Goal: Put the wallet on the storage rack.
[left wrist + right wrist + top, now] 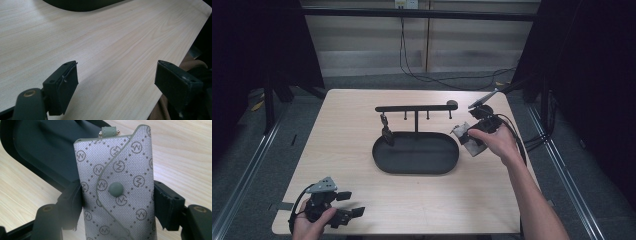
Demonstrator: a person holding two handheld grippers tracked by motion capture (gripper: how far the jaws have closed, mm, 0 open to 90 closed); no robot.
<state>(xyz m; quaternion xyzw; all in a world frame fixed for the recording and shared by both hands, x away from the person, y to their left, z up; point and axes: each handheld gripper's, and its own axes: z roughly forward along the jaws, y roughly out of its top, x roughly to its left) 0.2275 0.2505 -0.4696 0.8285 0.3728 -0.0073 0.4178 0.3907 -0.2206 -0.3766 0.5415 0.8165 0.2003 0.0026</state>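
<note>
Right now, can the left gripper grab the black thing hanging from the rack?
Probably not yet. The left gripper sits open at the table's near corner; the hanging black thing is far across, beyond the black tray.

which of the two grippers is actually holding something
The right gripper, shut on the grey patterned key pouch beside the black tray; the left gripper is open over bare table.

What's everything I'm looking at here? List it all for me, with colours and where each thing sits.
table: one, light wood, centre of the room.
tray: one, black, oval, mid-table.
hook rack: one, black bar on a post, rising from the tray's far edge.
dark item: one, black, hanging from the rack's left hook.
key pouch: one, grey patterned fabric with a snap button, between the right gripper's fingers.
cable: one, black, on the floor behind the table.
left gripper: one, black, near left corner, open.
right gripper: one, black, right of the tray.
</note>
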